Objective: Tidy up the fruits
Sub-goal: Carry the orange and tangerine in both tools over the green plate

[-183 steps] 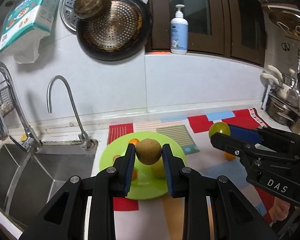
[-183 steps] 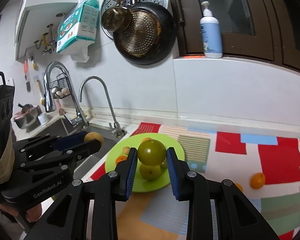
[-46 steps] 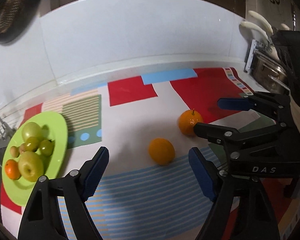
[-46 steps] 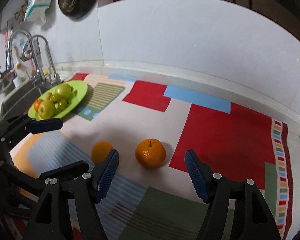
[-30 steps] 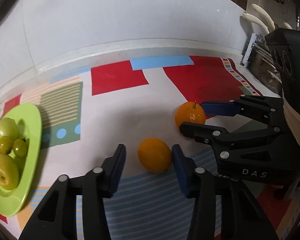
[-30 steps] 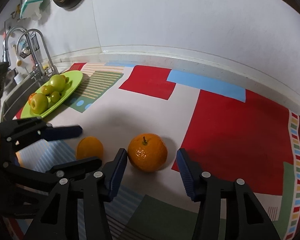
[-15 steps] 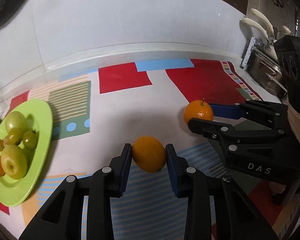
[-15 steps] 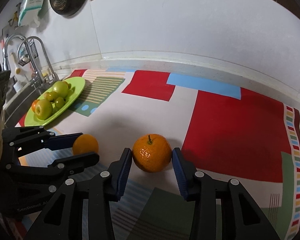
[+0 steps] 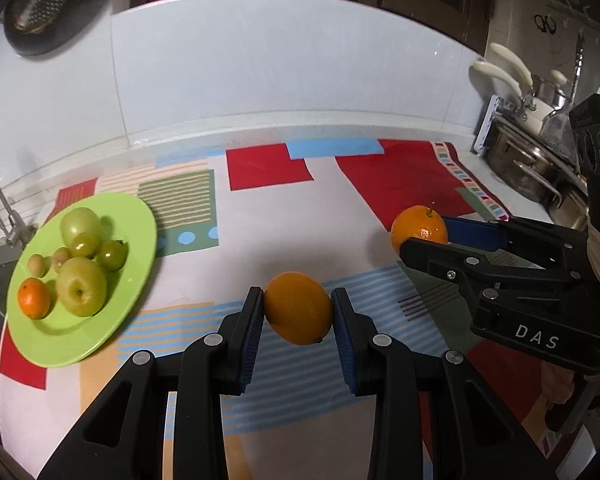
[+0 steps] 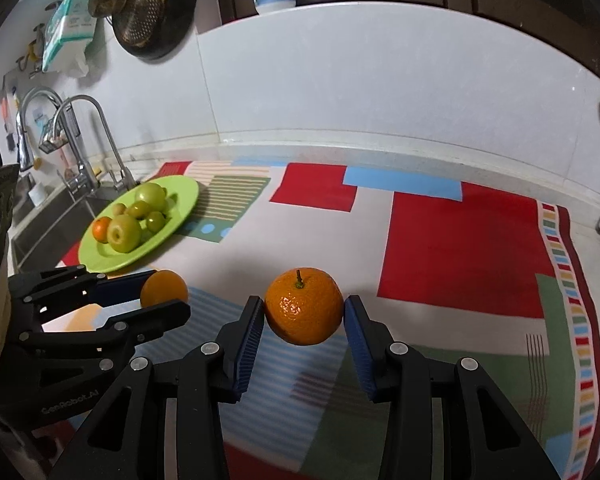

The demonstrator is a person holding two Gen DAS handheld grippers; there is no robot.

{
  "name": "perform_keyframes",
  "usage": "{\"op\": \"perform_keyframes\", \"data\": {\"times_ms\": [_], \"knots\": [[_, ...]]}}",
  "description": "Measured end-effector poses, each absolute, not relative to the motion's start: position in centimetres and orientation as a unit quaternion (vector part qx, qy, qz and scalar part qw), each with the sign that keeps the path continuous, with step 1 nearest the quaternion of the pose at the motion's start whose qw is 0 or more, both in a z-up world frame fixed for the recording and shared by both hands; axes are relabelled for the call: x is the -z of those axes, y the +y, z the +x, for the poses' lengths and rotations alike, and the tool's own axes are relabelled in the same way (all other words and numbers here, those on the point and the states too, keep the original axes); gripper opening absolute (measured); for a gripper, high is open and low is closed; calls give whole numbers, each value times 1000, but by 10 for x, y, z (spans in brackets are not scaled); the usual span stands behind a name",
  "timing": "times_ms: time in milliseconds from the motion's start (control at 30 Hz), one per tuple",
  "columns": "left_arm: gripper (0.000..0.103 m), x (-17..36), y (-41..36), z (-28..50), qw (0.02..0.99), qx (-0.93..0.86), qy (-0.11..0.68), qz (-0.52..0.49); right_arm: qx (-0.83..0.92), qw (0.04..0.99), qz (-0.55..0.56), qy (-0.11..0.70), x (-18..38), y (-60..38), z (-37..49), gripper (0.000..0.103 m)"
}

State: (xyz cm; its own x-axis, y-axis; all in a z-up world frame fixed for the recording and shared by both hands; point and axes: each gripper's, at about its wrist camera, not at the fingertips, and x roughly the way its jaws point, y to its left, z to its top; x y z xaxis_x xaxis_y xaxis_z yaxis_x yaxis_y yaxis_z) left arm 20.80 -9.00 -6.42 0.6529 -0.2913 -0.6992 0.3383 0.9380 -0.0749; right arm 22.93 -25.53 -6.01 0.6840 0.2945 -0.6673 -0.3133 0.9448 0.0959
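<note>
My left gripper (image 9: 298, 310) is shut on a smooth orange (image 9: 299, 307) and holds it just above the patterned mat. My right gripper (image 10: 304, 312) is shut on a stemmed orange (image 10: 304, 305), also lifted slightly off the mat. The stemmed orange also shows in the left wrist view (image 9: 419, 229), and the smooth orange in the right wrist view (image 10: 164, 288). A green plate (image 9: 132, 280) at the left carries several green fruits and a small orange fruit (image 9: 35, 297). It also shows in the right wrist view (image 10: 180, 208).
A colourful patterned mat (image 10: 460, 240) covers the counter. A sink with two taps (image 10: 80, 144) lies left of the plate. Pots and utensils (image 9: 532, 152) stand at the far right. A white tiled wall (image 10: 380, 80) runs behind.
Both grippers closed from open onto the two oranges on the mat and have now raised them slightly. Earlier each gripper carried a fruit that now lies on the plate.
</note>
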Motion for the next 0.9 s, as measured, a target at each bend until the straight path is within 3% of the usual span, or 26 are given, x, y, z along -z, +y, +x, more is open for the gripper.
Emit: {"op": "perform_keyframes", "data": {"times_ms": [900], "knots": [[34,2,21,140,941,147,303,18,-172,937,6,305,6,-154,161,43]]}}
